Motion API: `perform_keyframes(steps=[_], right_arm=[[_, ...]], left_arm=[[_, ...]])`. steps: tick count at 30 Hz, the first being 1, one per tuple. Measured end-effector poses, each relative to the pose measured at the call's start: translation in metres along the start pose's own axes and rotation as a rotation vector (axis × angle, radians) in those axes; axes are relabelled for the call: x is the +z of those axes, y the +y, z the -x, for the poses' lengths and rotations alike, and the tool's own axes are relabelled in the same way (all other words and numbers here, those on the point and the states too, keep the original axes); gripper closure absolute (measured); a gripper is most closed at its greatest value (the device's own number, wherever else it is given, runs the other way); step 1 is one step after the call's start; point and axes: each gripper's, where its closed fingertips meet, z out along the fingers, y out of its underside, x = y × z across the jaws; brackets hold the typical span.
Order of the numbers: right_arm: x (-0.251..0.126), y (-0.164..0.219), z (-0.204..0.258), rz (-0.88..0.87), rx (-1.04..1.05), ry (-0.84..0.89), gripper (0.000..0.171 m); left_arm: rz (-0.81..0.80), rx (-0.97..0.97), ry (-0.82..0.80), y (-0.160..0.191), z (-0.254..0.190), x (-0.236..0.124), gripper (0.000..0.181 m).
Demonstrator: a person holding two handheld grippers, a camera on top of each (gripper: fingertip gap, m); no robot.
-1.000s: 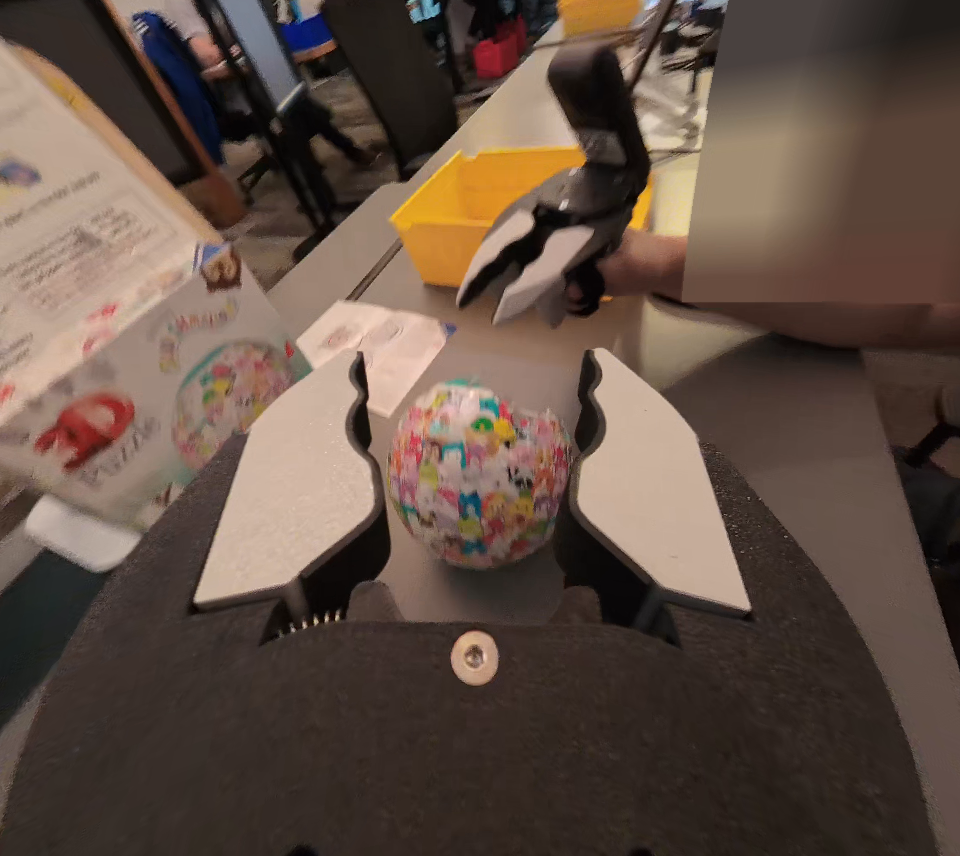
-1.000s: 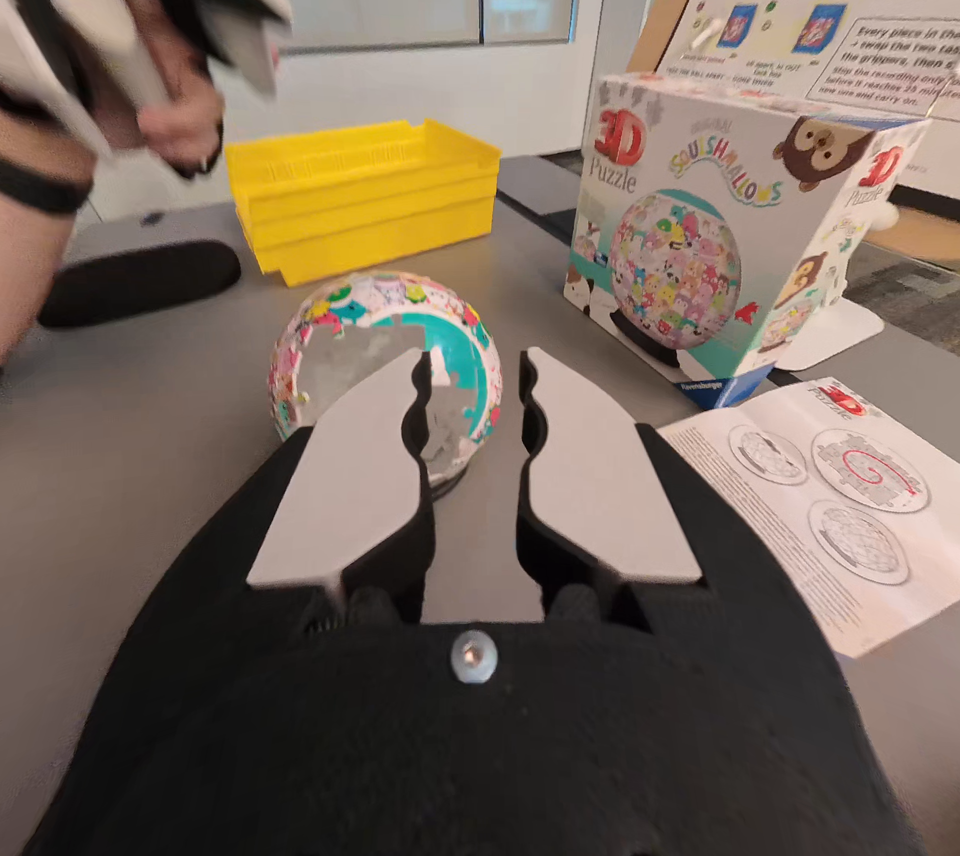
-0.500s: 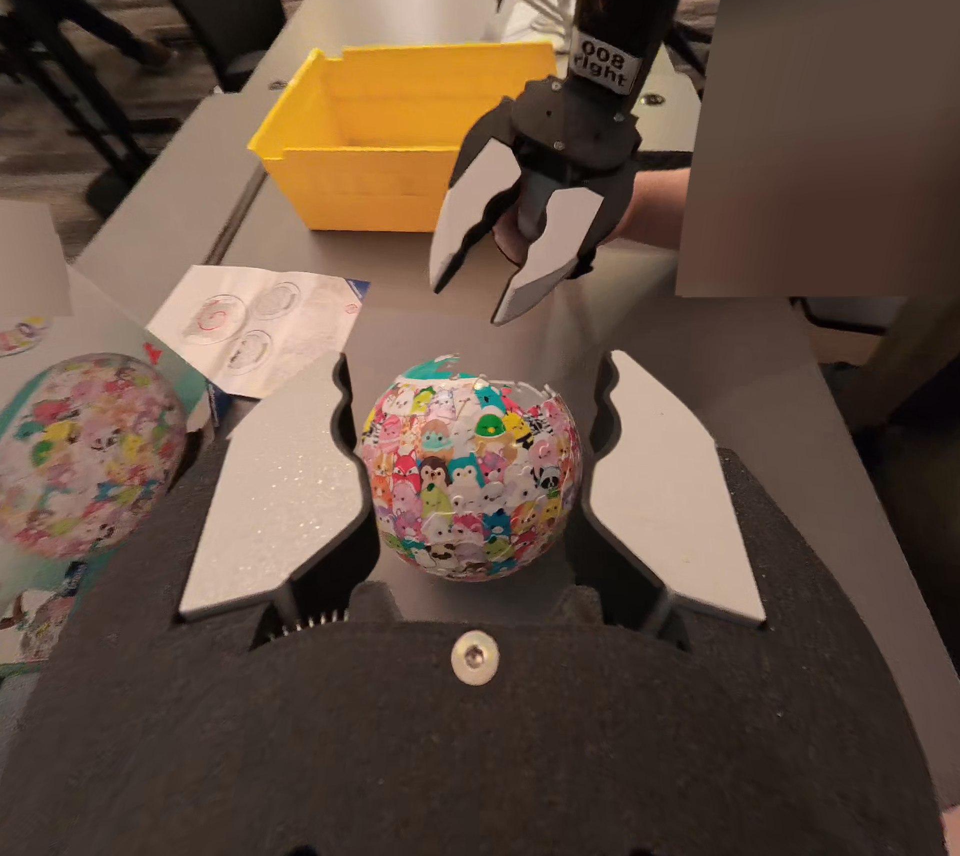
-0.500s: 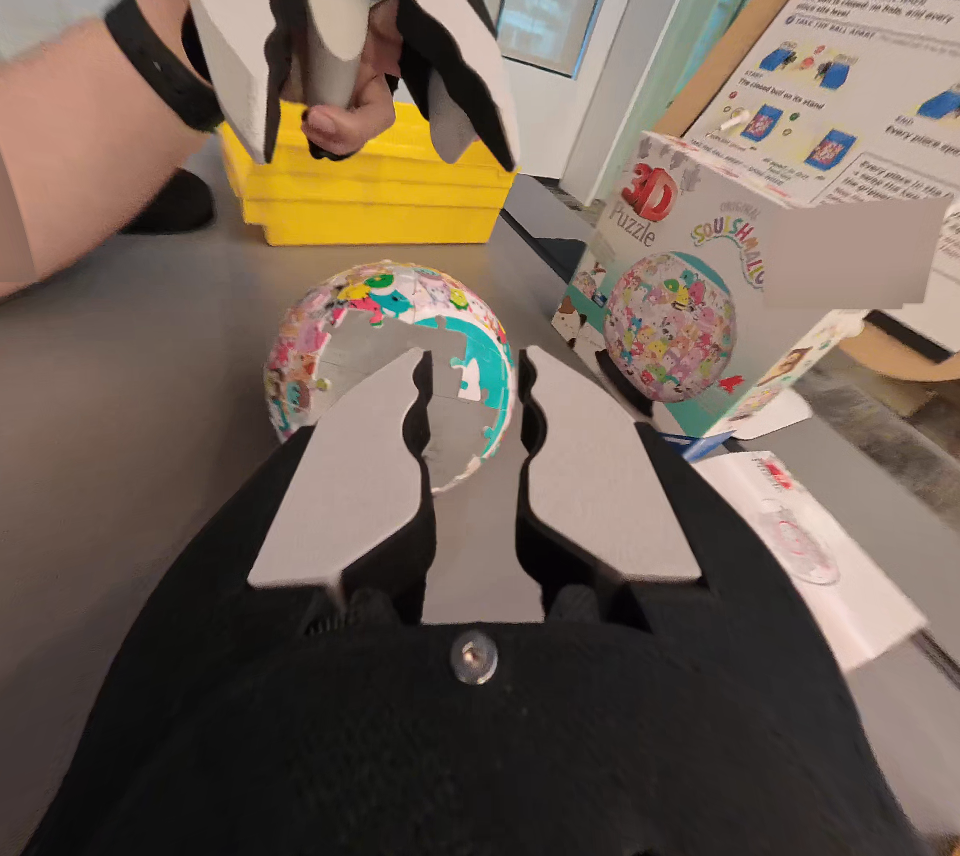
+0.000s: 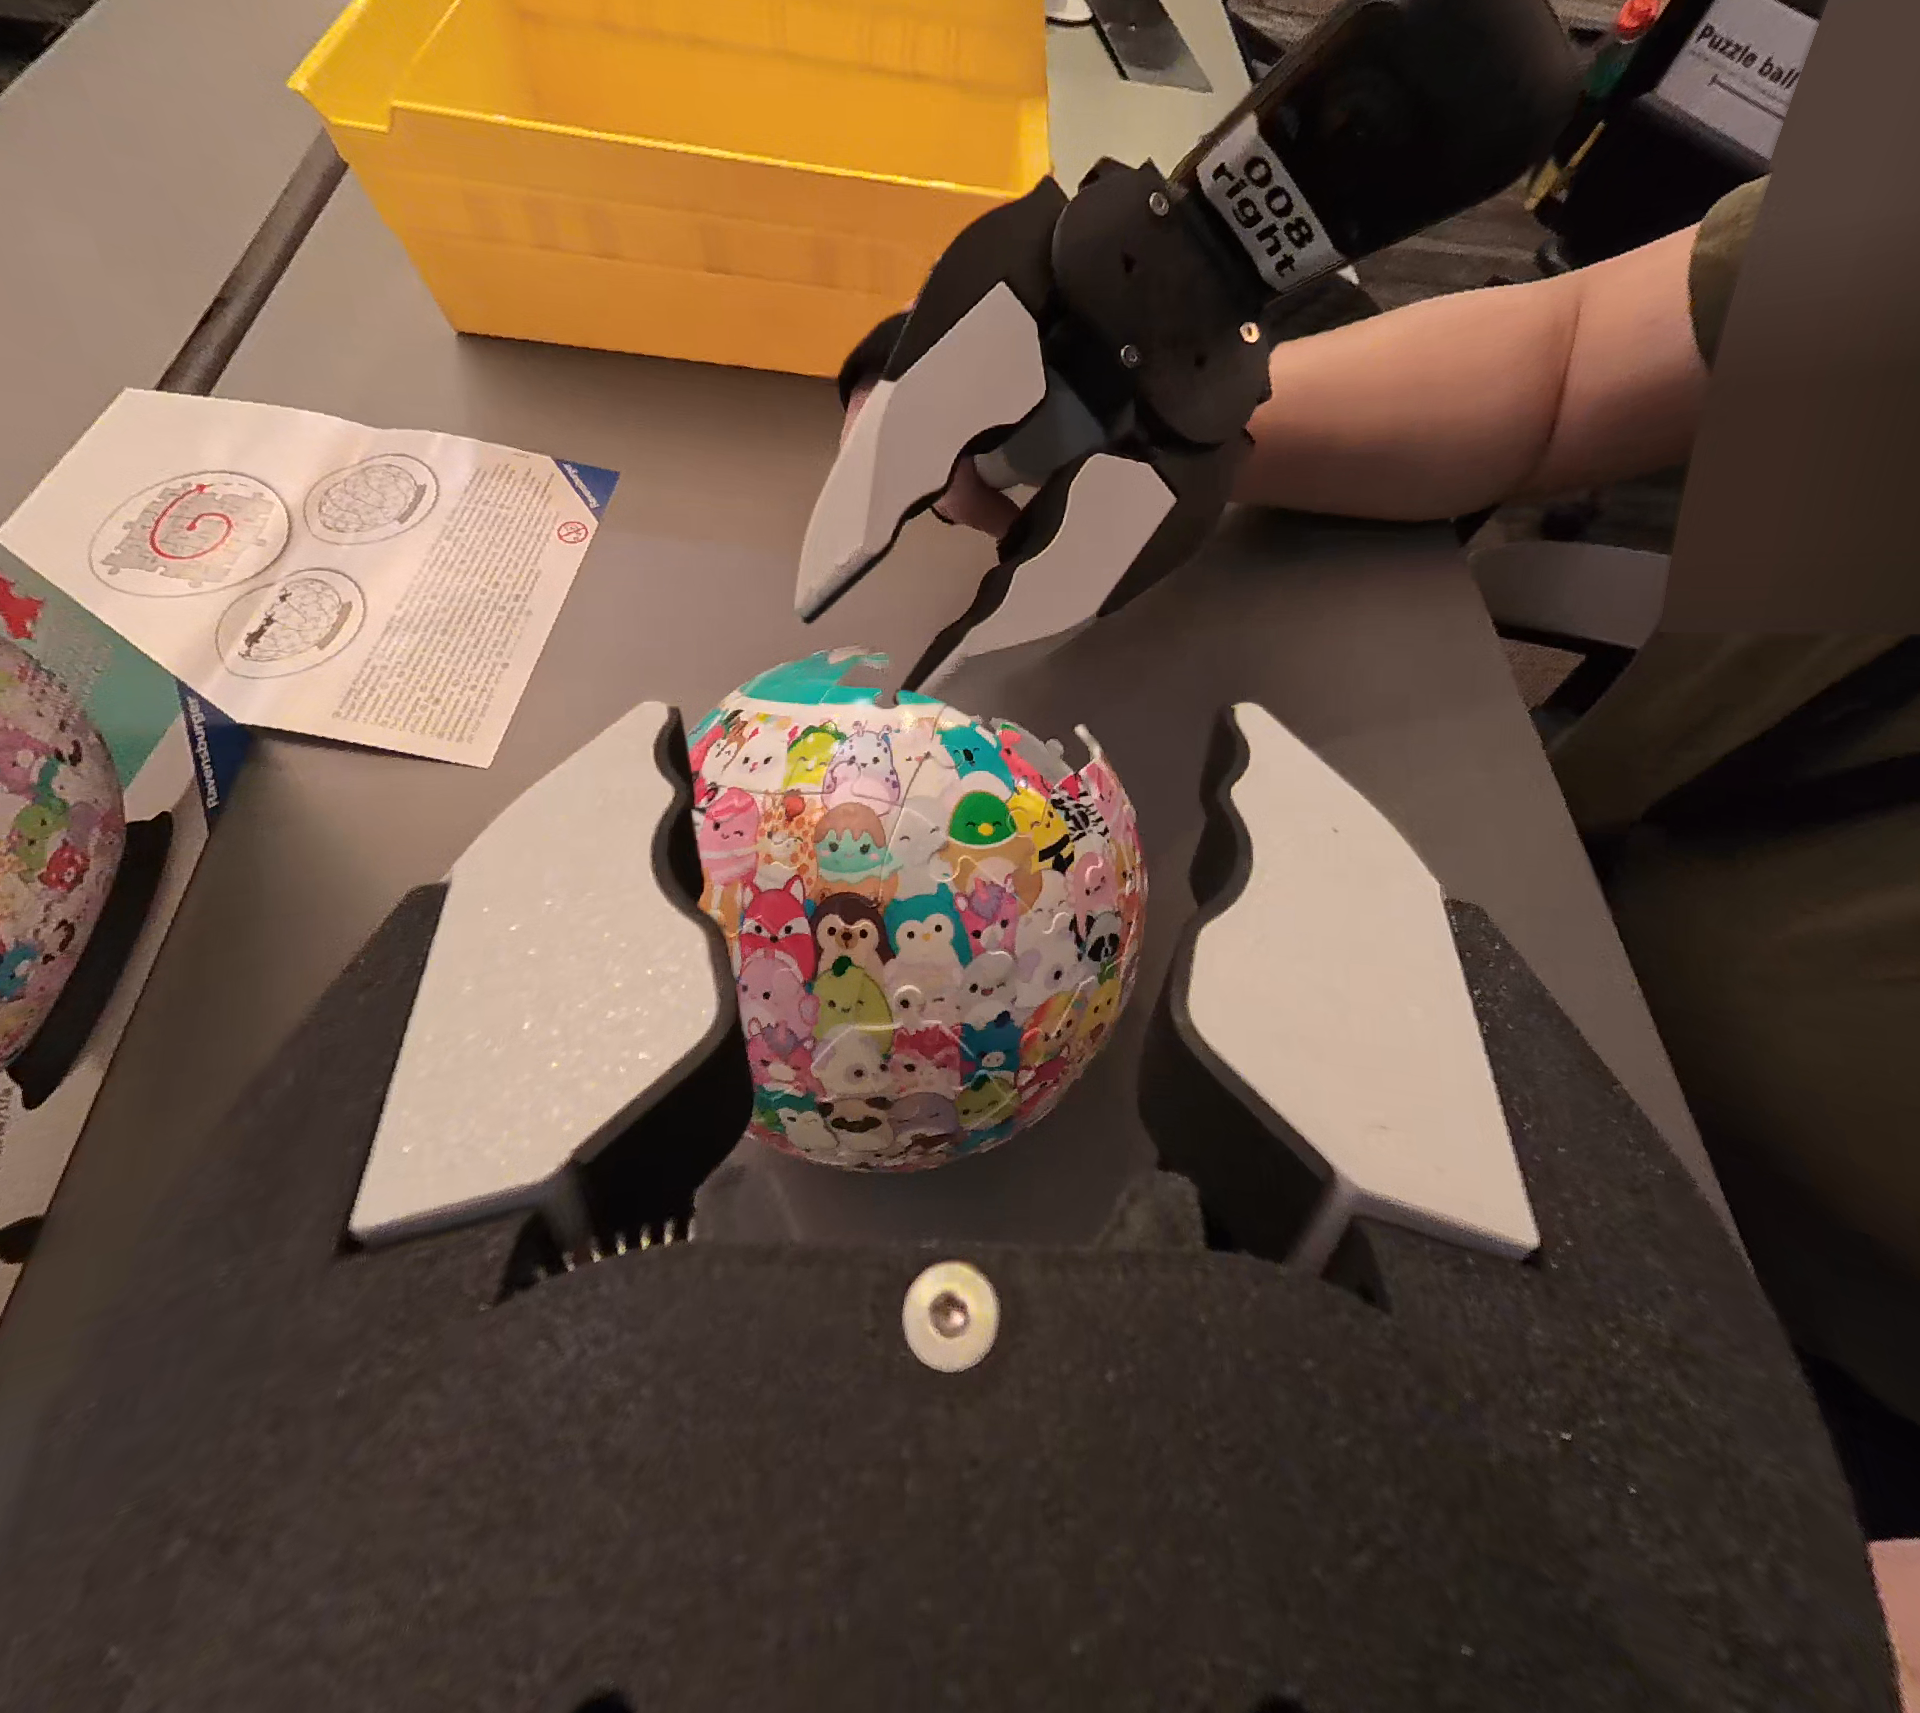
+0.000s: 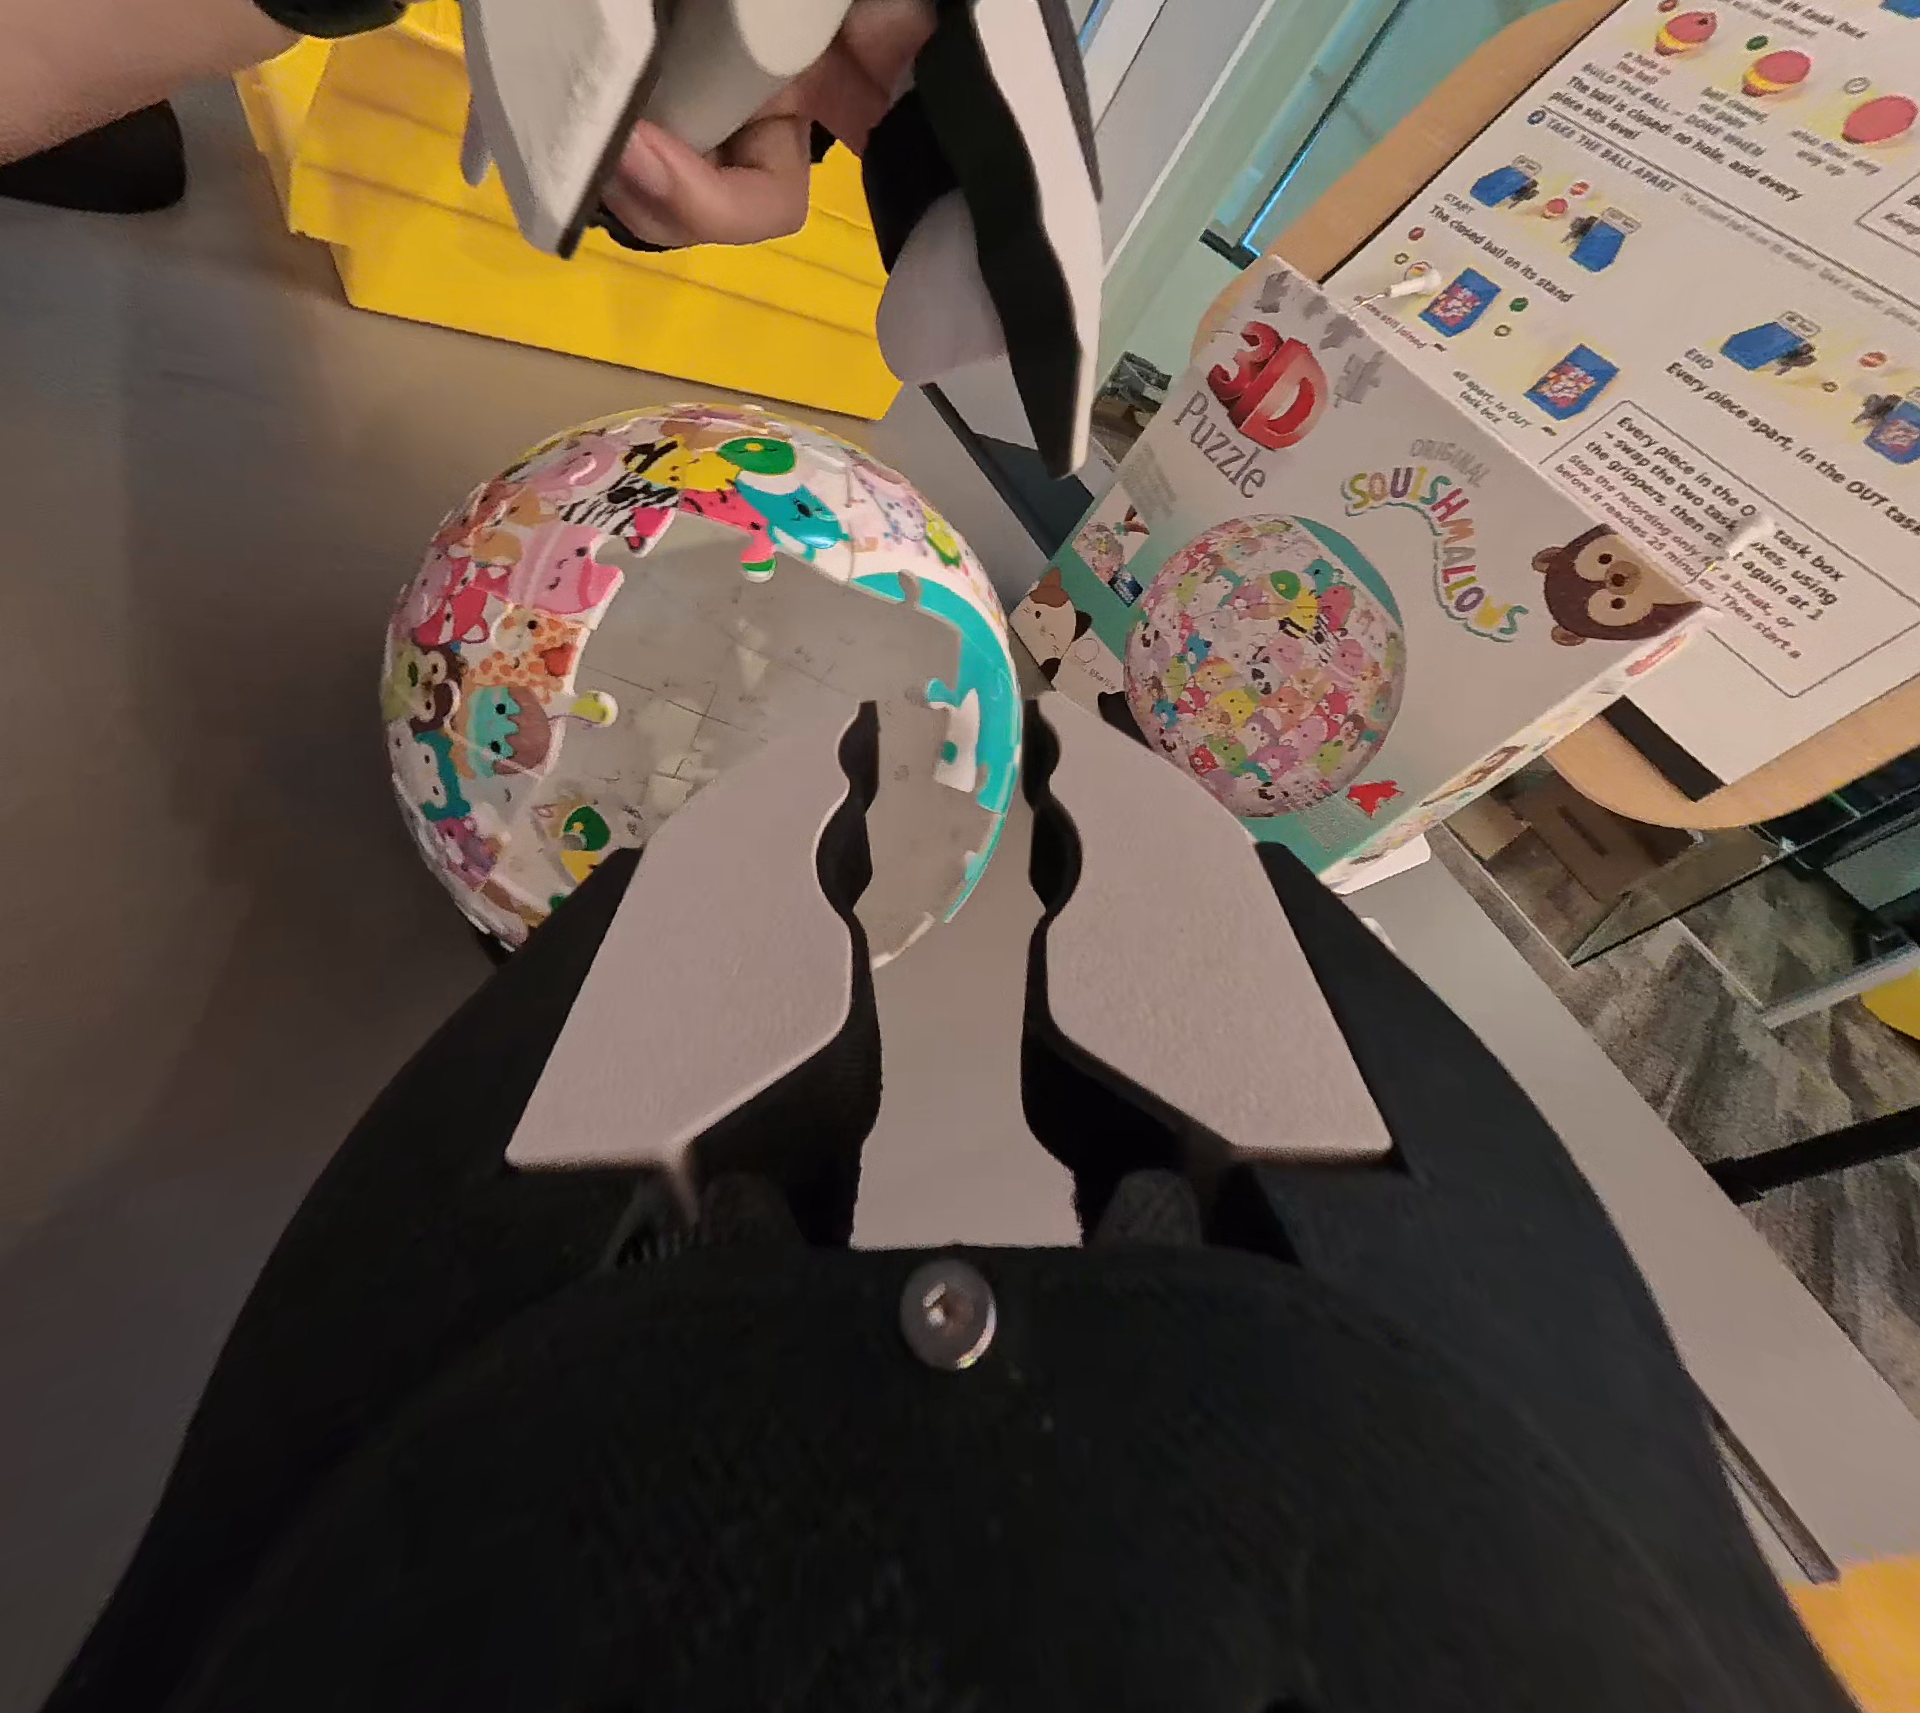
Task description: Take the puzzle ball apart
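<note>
puzzle ball point(image 5: 920, 936) | yellow bin point(image 5: 686, 157) behind (leaflet point(image 5: 301, 562) left) | box point(image 6: 1351, 583) beside

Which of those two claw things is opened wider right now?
The left gripper: its fingers straddle the puzzle ball with room to spare. The right gripper shows only a narrow gap, aimed at the ball's hole.

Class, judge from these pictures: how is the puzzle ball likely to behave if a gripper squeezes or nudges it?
The puzzle ball is a thin hollow shell with a ragged hole, so it is probably light and may buckle or shed pieces when squeezed. Being round on the flat table, it would likely roll if nudged.
</note>
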Motion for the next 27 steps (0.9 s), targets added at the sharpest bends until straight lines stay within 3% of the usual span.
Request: perform_keyframes(steps=[7, 13, 27], right_arm=[[0.003, 0.001, -0.001, 0.014, -0.039, 0.042, 0.154], [0.005, 0.002, 0.000, 0.028, -0.097, 0.081, 0.154], [0.004, 0.006, -0.003, 0.058, -0.161, 0.103, 0.161]], left_arm=[[0.009, -0.024, 0.022, 0.004, 0.001, 0.002, 0.089], [0.017, -0.031, 0.014, 0.006, 0.003, 0.004, 0.082], [0.100, 0.012, 0.021, 0.024, 0.005, 0.012, 0.085]])
